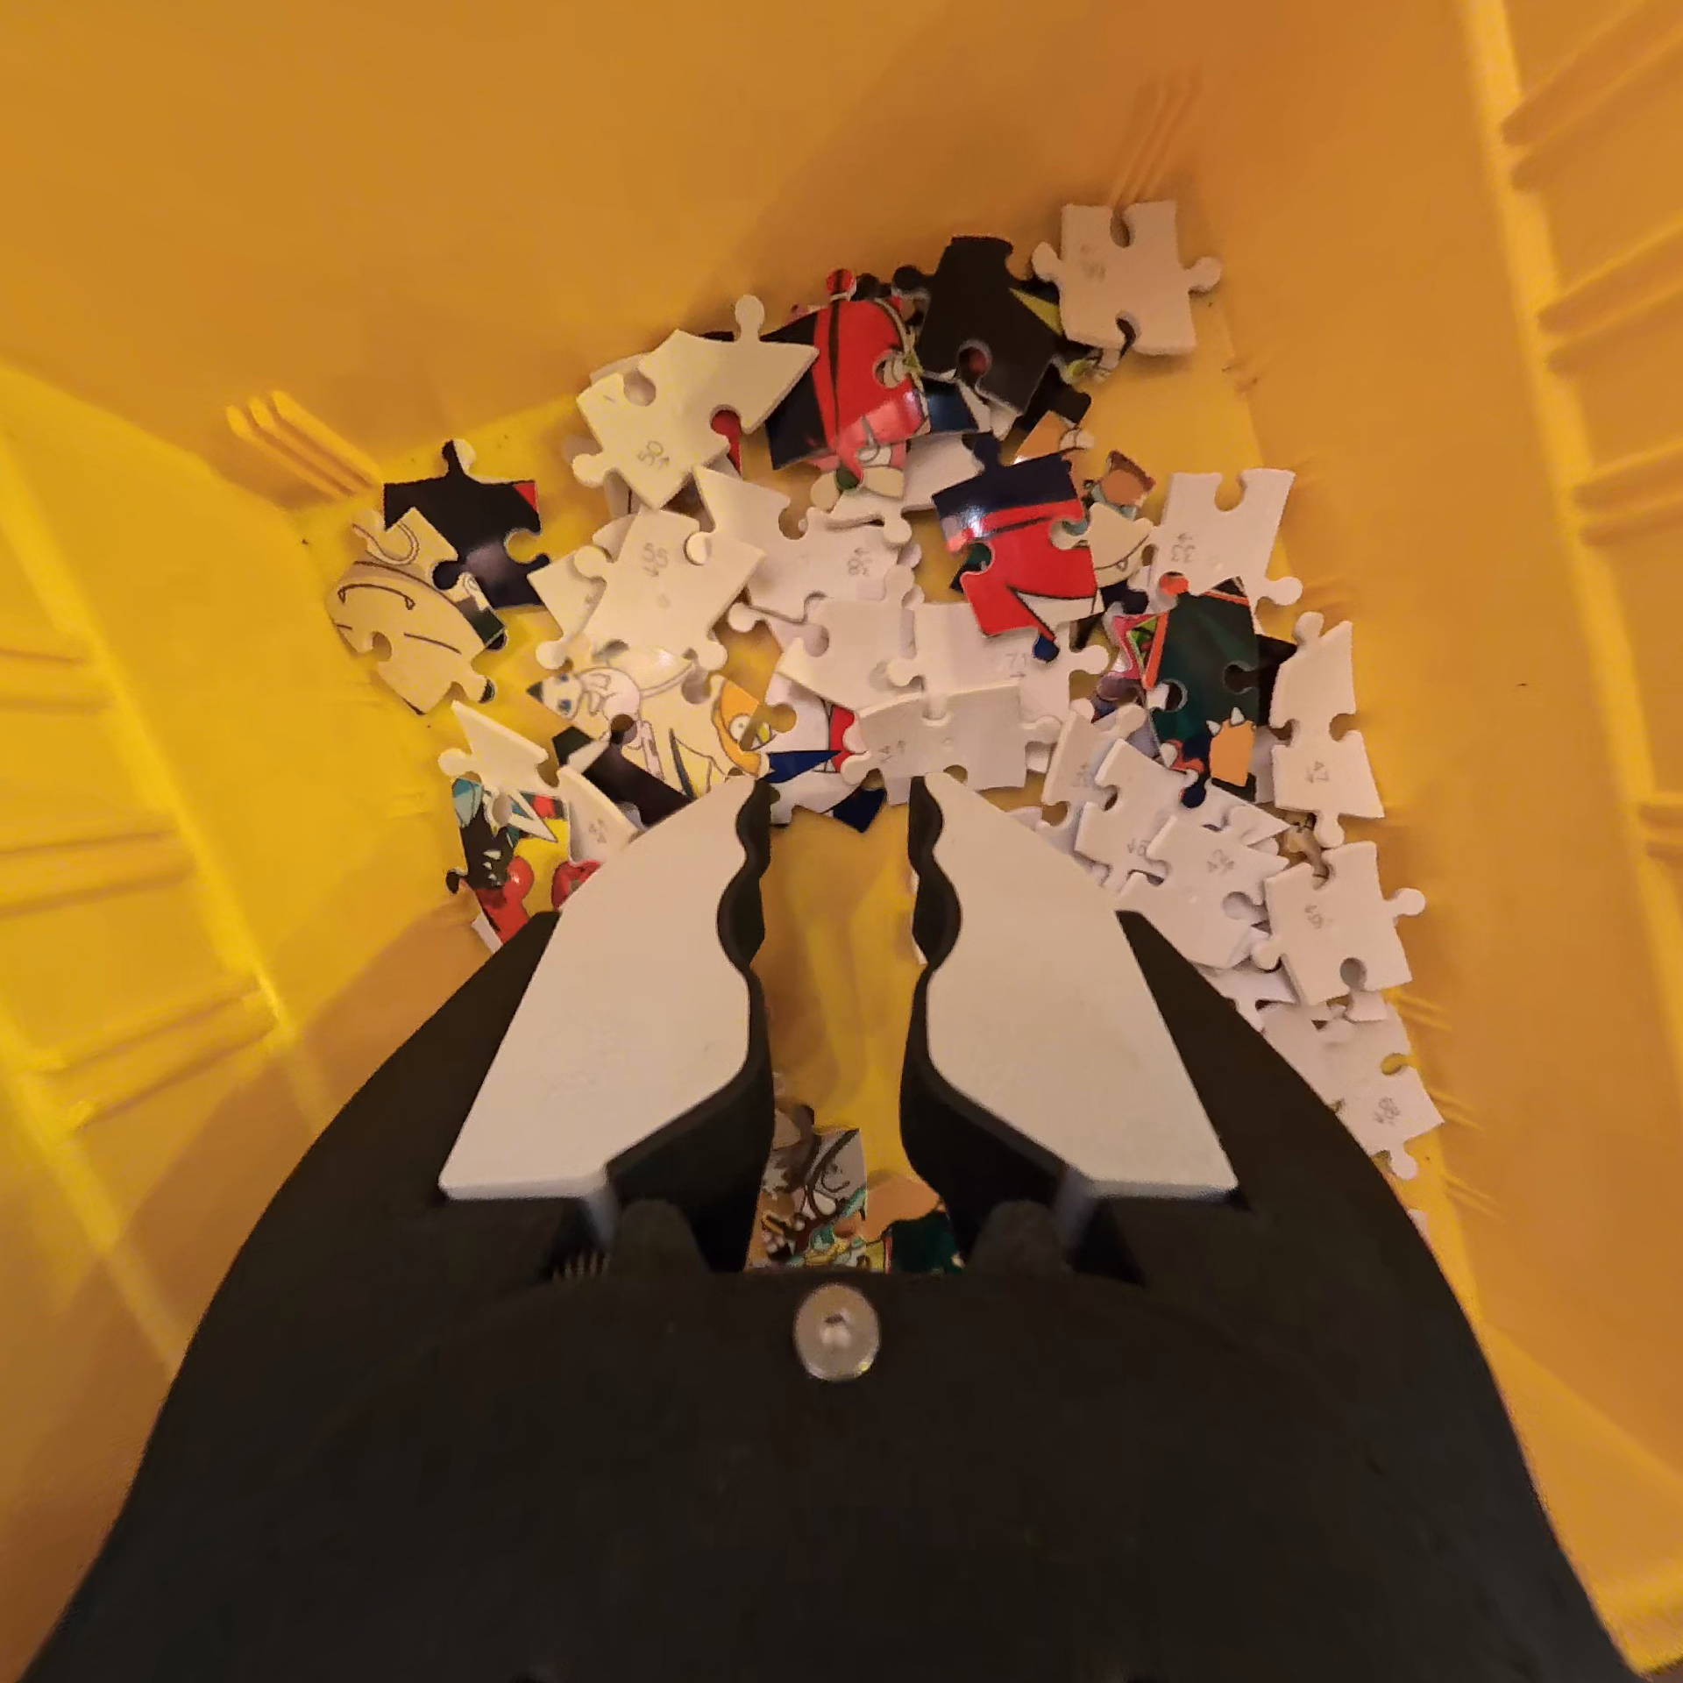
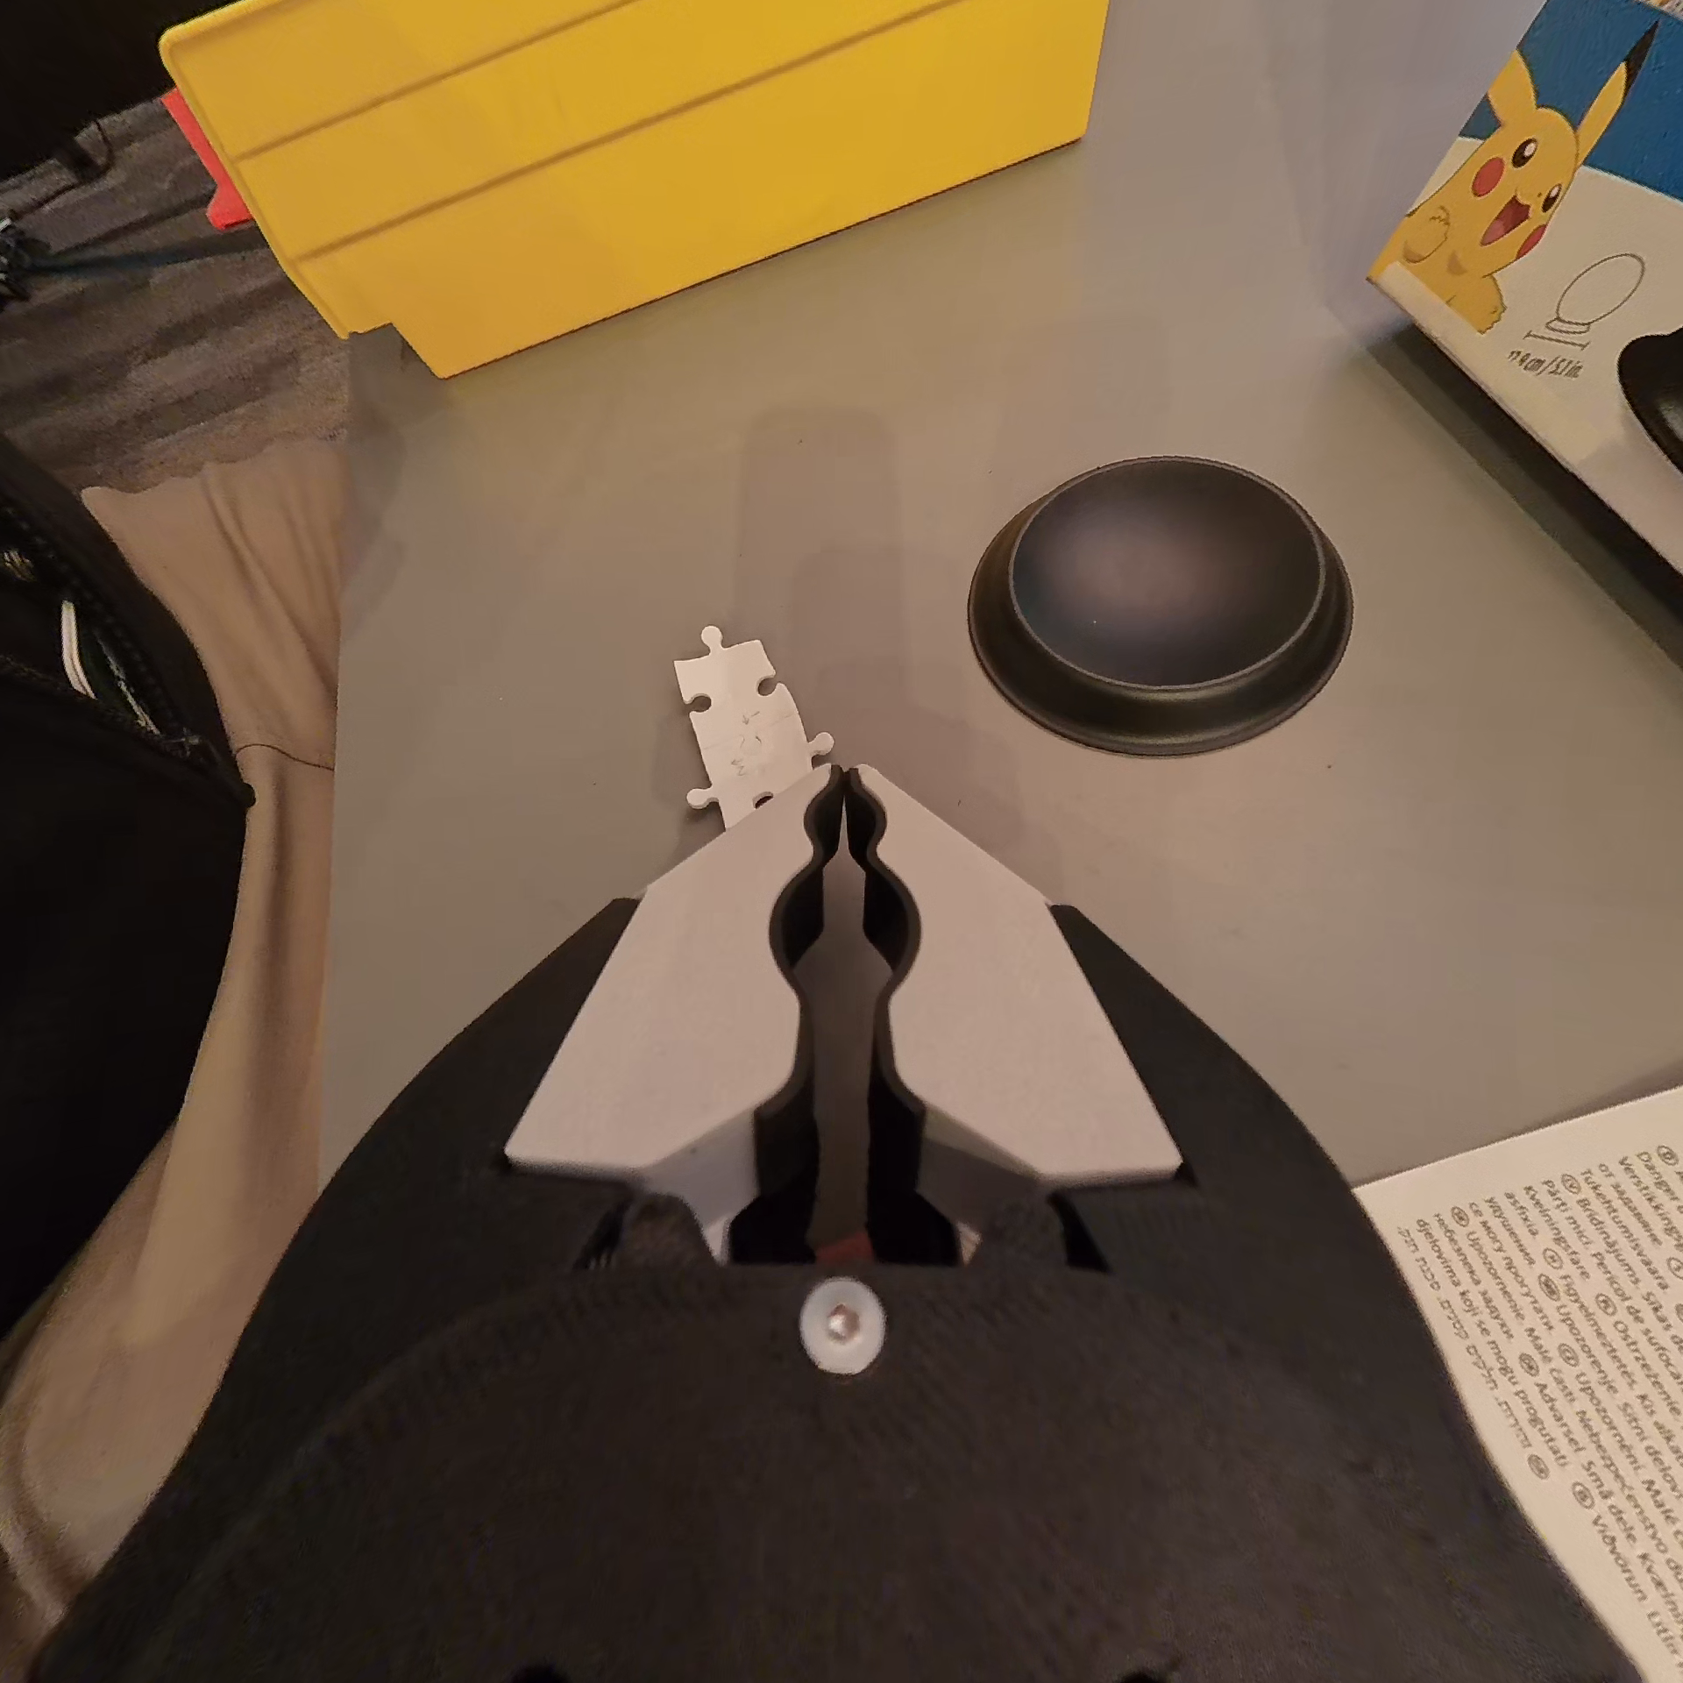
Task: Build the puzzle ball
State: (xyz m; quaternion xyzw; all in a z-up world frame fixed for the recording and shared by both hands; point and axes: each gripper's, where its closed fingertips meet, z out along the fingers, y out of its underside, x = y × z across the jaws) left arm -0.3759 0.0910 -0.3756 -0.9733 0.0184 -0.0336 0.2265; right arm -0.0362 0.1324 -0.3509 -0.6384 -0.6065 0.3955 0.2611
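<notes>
The left gripper (image 1: 831,792) hangs inside a yellow bin (image 1: 273,273), its fingers (image 1: 637,956) spread apart with nothing between them, tips just over a loose heap of puzzle pieces (image 1: 865,592) on the bin floor. Many pieces lie white side up; others show red, black, blue and cream print. A cream piece (image 1: 410,619) and a black one sit at the heap's left edge, a white piece (image 1: 1129,273) at its far right corner, and more white ones run down the right wall.

In the right wrist view, a beige cloth (image 2: 228,729) and a dark bag lie at the left, off the grey worktop (image 2: 637,501). The bin (image 2: 637,155) stands at the far left of the worktop. The right gripper (image 2: 842,776) has its fingers (image 2: 984,984) clenched on a white strip of joined pieces (image 2: 742,719), which sticks out to the left of the tips above the worktop. To the right sits a round black stand (image 2: 1161,606), well apart from the strip. A printed box (image 2: 1548,228) stands at the far right, and a paper leaflet (image 2: 1548,1275) lies at the near right.
</notes>
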